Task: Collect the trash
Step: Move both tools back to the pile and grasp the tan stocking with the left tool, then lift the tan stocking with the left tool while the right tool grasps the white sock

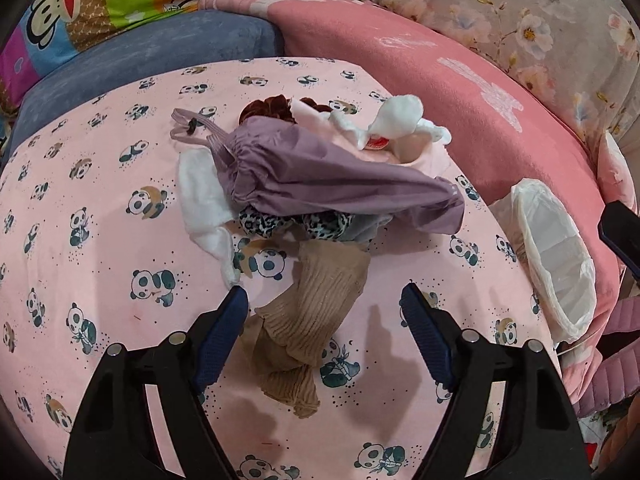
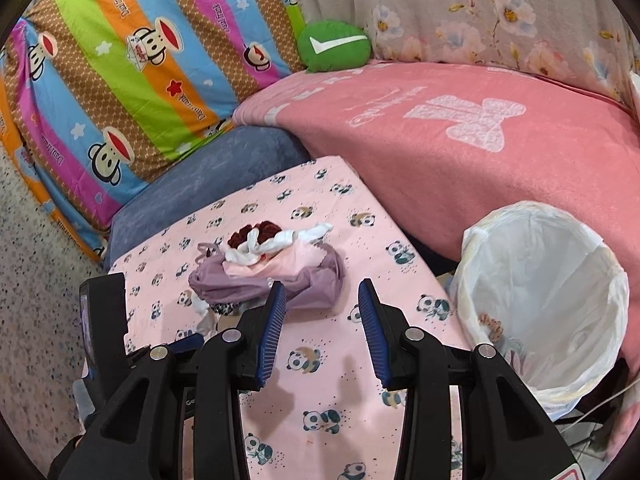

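The striped monkey quilt (image 2: 132,80) carries script reading roughly "Dav.rank"; a green cushion (image 2: 334,46) bears a white tick.

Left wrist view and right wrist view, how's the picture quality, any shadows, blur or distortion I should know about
Left wrist view: strong fisheye bending, dark vignette corners; the open left gripper throws soft finger shadows on the panda cloth; the purple bag is sharp. Right wrist view: same barrel curve, even light, no glare; the white bin liner is bright but not blown out; right gripper open.
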### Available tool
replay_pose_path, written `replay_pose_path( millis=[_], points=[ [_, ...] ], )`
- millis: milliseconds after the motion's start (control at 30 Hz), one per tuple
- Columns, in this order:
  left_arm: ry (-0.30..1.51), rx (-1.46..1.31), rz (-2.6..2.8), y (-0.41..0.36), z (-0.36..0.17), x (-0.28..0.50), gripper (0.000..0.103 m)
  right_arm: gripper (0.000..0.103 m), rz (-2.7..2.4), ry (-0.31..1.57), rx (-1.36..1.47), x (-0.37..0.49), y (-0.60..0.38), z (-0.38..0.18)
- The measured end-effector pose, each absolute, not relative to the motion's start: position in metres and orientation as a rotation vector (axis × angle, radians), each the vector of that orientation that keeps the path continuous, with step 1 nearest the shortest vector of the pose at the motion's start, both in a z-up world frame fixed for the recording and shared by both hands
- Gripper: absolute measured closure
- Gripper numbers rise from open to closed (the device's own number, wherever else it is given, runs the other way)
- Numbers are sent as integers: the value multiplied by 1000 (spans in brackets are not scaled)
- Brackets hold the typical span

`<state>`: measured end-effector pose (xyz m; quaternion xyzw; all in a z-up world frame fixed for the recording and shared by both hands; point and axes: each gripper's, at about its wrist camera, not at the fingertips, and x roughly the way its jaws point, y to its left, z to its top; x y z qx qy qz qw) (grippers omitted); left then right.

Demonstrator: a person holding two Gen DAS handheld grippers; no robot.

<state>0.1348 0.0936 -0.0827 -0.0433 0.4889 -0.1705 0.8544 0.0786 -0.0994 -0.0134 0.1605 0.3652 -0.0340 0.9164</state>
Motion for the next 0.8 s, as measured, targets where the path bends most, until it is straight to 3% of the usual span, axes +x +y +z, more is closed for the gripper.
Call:
replay_pose_path(
  millis=[100, 267, 367, 800],
  points=[
    [1061, -108, -367, 96, -90, 137, 39, 64, -65, 771, 327, 82, -93, -21],
    [1083, -136, -401, 102, -92, 136, 71, 64, -59, 792, 319, 86, -85, -27],
    [1074, -157, -419, 107, -86, 133, 82, 64, -53, 797, 314, 89, -81, -29],
    [927, -198, -397, 139, -28, 122, 86, 64, 9, 831, 312, 112, -56, -40]
  ],
)
